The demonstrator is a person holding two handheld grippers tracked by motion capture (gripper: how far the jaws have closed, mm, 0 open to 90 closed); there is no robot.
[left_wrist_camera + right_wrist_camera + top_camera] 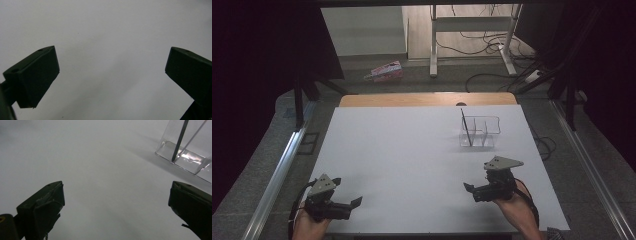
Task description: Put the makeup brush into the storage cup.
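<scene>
Resting low over the white tabletop, the left claw and right claw both gape apart, empty. Ahead of the right claw stands a clear organizer with a dark pen leaning inside.

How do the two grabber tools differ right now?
The right gripper rests close in front of the clear organizer that holds a dark pen; the left gripper lies far from it, over bare white table. The right gripper points left, the left gripper points right. Both are open and hold nothing.
</scene>
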